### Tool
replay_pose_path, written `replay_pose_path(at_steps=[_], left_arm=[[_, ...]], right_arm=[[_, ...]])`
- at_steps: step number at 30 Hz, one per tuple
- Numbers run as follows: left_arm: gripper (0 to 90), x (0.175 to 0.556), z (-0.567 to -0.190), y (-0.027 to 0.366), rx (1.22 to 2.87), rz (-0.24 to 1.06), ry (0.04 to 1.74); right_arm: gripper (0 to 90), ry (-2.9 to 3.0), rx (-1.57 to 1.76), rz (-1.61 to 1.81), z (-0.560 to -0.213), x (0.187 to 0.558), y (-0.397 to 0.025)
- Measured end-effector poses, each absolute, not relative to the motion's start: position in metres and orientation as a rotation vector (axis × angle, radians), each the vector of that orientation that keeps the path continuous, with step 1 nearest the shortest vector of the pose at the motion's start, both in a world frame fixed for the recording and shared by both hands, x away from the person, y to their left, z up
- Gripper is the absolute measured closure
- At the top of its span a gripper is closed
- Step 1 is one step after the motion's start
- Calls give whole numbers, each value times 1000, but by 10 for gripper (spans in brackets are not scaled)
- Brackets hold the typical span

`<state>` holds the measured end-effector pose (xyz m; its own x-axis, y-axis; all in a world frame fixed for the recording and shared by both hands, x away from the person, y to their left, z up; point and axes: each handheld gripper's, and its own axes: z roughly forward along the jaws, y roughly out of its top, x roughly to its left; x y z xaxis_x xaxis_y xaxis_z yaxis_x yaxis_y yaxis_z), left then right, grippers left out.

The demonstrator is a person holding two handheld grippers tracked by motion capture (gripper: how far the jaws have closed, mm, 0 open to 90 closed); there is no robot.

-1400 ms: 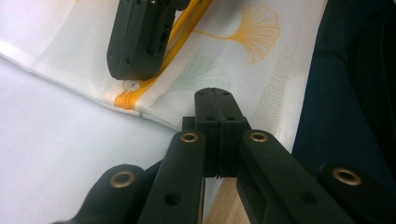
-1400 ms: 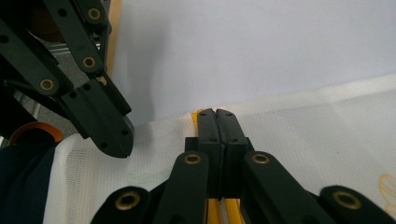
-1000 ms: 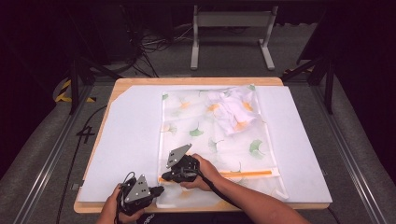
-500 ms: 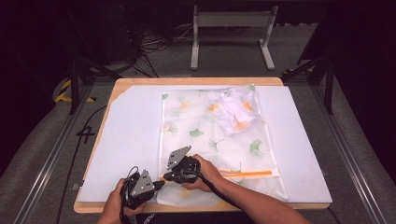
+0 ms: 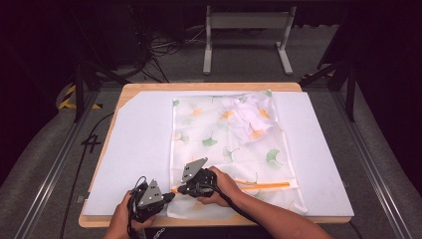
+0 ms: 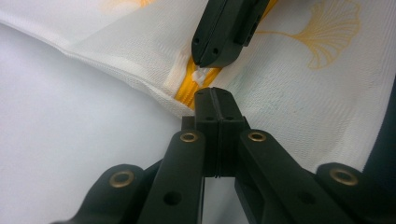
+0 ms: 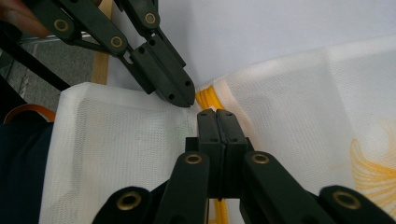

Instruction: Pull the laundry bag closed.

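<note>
left gripper [image 6: 212, 100]: jaws pressed together, tip at the yellow zipper [image 6: 187, 86] end
right gripper [image 7: 217, 122]: jaws closed, tip at the same zipper end, facing the left one
mesh bag [image 5: 224, 144]: flat on white sheet [image 5: 134, 144], zipper along the near edge

white board [image 5: 134, 144] left of mesh bag [image 5: 209, 144]: bare, open passage. right strip beside bag also bare. bunched white cloth [image 5: 249, 119] lies on bag's far right corner. left gripper [image 5: 169, 196] and right gripper [image 5: 180, 190] tip to tip at yellow zipper [image 5: 263, 185] end, crowding near edge.
</note>
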<state>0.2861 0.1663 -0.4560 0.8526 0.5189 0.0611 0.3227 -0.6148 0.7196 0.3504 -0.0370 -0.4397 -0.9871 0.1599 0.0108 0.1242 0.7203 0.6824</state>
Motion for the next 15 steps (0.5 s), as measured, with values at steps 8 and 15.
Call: replay_pose_path(at_steps=[8,15], left_arm=[[900,287,-457,167,2272,332,609],[900,287,-456,168,2271,324,609]], right_arm=[[900,2877,243,1102,-436,351,-44],[900,2875,236,1077,-434,349,-48]])
